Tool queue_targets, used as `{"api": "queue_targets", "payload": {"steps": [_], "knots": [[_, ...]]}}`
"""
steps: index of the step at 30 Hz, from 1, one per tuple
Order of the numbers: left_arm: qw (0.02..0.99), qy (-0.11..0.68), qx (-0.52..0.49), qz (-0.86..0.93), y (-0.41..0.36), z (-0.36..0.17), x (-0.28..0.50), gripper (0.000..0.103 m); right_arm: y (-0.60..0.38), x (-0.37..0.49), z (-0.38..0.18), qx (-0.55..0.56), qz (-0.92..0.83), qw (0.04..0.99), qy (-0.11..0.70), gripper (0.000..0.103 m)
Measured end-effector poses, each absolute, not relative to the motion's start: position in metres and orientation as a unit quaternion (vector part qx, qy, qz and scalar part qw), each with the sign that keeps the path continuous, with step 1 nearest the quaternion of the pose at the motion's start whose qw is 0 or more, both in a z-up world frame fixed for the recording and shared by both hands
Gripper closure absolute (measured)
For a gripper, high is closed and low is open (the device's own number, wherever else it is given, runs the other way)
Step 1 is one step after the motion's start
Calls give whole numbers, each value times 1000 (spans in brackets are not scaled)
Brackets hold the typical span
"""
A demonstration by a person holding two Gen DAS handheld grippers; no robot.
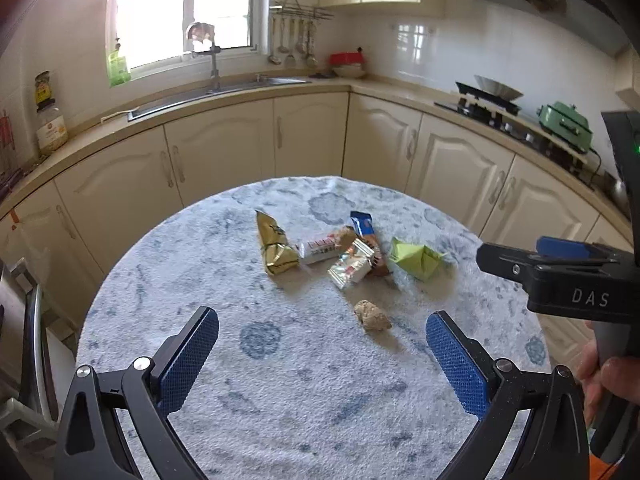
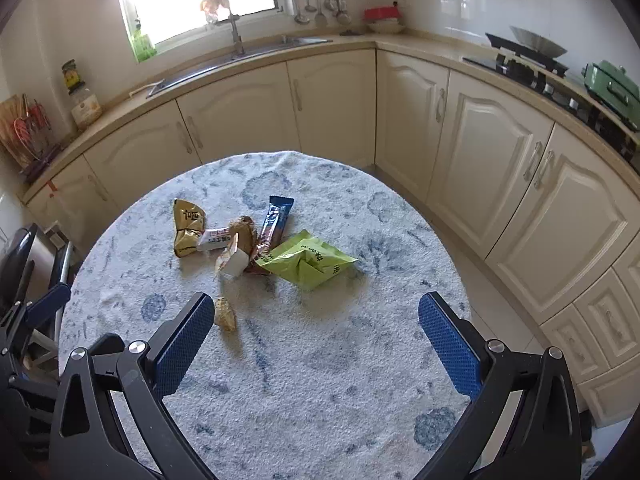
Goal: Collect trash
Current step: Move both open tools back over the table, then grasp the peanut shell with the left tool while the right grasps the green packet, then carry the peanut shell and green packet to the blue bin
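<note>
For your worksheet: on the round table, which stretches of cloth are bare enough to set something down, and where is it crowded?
Bare: the near half of the table, between the open jaws of the right gripper and the brown lump; the far edge behind the blue stick packet; the side left of the gold wrapper. Crowded: the middle, where wrappers overlap beside the green packet.

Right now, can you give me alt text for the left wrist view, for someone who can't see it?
The open left hand-held gripper hovers over a round table with a blue-patterned cloth, where a gold wrapper, a green wrapper, other packets and a brown crumpled scrap lie. The right hand-held gripper enters from the right; kitchen cabinets stand behind.
</note>
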State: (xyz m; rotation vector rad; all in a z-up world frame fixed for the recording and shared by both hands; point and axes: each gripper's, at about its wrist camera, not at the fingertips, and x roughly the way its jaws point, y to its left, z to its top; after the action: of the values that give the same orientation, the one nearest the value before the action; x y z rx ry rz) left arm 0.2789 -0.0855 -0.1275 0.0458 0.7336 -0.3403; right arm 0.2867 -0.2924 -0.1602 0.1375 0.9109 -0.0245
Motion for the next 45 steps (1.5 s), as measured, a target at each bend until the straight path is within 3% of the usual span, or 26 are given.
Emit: {"api": "queue_targets", "payload": {"steps": [6, 9, 12, 14, 18, 21, 24, 26, 28, 33, 35, 45], "knots": [[903, 385, 33, -187, -121, -164, 331, 4, -303, 312, -181, 77, -9, 886, 456, 0], [892, 406, 33, -195, -132, -182, 360, 15, -307, 321, -189, 83, -9, 883, 462, 0], [883, 423, 23, -203, -135, -194, 388, 33, -311, 328, -195, 89, -10, 881, 465, 0], [876, 432, 16, -212, -135, -199, 401, 55, -313, 332, -198, 93, -11, 879, 467, 0], [875, 429, 18, -223, -132, -201, 407, 67, -311, 343, -207, 101, -3, 875, 473, 0], [874, 430, 12, -228, -126, -200, 414, 89, -305, 354, -218, 107, 5, 869, 483, 0], [872, 435, -2, -223, -118, -199, 429, 89, -296, 367, -229, 110, 6, 865, 490, 4], [874, 434, -3, -218, -113, -198, 435, 89, -294, 376, -236, 111, -2, 861, 496, 21], [877, 432, -5, -213, -107, -196, 441, 89, -293, 383, -244, 111, -7, 856, 505, 28], [881, 424, -7, -210, -97, -191, 451, 89, -284, 383, -251, 72, -13, 859, 507, 39], [881, 423, -9, -211, -94, -190, 454, 89, -287, 378, -250, 69, -16, 861, 504, 62], [884, 414, -19, -219, -84, -183, 399, 89, -305, 327, -237, 116, 14, 867, 485, 71]]}}
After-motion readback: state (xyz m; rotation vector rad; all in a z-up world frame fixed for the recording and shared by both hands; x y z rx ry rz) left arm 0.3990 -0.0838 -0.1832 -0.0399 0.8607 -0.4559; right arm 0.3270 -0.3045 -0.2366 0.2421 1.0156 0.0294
